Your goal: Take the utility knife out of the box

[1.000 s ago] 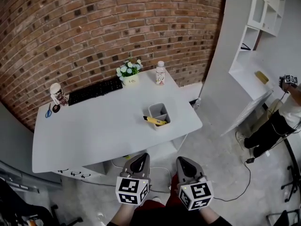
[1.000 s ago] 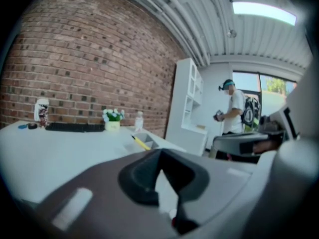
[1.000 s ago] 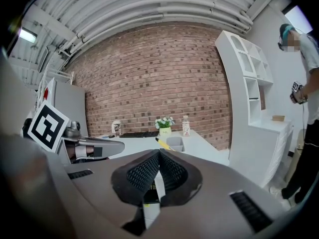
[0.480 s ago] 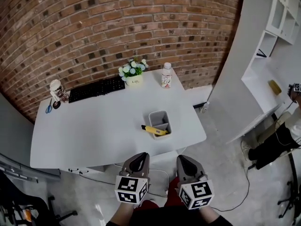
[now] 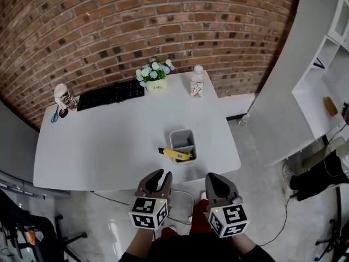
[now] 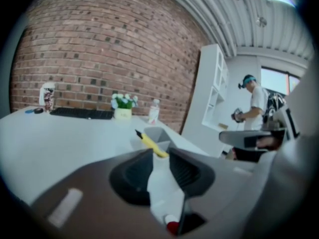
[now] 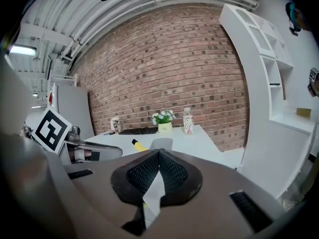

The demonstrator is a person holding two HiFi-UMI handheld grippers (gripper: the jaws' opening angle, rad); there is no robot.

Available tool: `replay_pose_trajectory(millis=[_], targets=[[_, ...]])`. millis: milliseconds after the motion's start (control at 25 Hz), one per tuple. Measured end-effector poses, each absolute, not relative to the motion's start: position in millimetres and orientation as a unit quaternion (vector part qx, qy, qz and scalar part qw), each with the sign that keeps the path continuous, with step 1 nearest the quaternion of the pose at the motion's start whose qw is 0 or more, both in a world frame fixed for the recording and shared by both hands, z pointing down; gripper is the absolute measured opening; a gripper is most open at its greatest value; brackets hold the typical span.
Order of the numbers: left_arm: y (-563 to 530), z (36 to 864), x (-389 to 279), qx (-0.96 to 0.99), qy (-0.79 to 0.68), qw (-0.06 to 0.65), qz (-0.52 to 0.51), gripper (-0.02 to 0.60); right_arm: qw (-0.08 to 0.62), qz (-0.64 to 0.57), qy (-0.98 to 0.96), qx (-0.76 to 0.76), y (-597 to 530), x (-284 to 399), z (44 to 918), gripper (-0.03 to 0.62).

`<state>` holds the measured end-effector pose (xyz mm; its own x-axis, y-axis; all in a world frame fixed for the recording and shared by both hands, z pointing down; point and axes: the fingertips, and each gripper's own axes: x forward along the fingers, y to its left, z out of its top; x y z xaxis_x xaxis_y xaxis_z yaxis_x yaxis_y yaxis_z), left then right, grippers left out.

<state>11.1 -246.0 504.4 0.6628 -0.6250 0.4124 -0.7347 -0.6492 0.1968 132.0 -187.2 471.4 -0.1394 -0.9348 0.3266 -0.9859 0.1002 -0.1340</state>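
A yellow utility knife (image 5: 175, 154) lies slanted across the rim of a small grey box (image 5: 183, 141) near the front edge of the white table (image 5: 98, 152), its dark tip sticking out to the left. Both grippers hover in front of the table, short of the box. My left gripper (image 5: 160, 173) has its jaws opening, with a gap and nothing between them; in the left gripper view the knife (image 6: 148, 142) and box (image 6: 158, 133) show just beyond its tips (image 6: 160, 153). My right gripper (image 5: 214, 177) is shut and empty; knife (image 7: 138, 145) and box (image 7: 160, 143) lie ahead of it.
A black keyboard (image 5: 110, 95), a flower pot (image 5: 154, 72), a bottle (image 5: 196, 82), a cup (image 5: 64, 97) and blue scissors (image 5: 55, 114) line the table's back edge by the brick wall. White shelving (image 5: 327, 70) and a person (image 5: 322, 173) stand to the right.
Both grippers have come closer to the table's front edge and the box. The left gripper's jaws, closed before, now stand apart. Knife and box have not moved.
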Motion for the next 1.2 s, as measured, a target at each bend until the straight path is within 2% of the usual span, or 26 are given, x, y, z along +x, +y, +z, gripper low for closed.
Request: replay_pose_trajectory(millis=[200,440,1200], targets=[[-264,516,21,0.881,-0.393,0.203,0.169,0.142,0.084,0.172,-0.745,0.638,-206,144,476,0.008],[-281,529,30,0.86,-0.408,0.263,0.156,0.166,0.094,0.176,-0.756,0.624,-232,161,476,0.008],[-318,544,44,0.826,-0.44,0.328,0.127,0.172,0.128,0.194,-0.787,0.572,-277,175,491,0.008]])
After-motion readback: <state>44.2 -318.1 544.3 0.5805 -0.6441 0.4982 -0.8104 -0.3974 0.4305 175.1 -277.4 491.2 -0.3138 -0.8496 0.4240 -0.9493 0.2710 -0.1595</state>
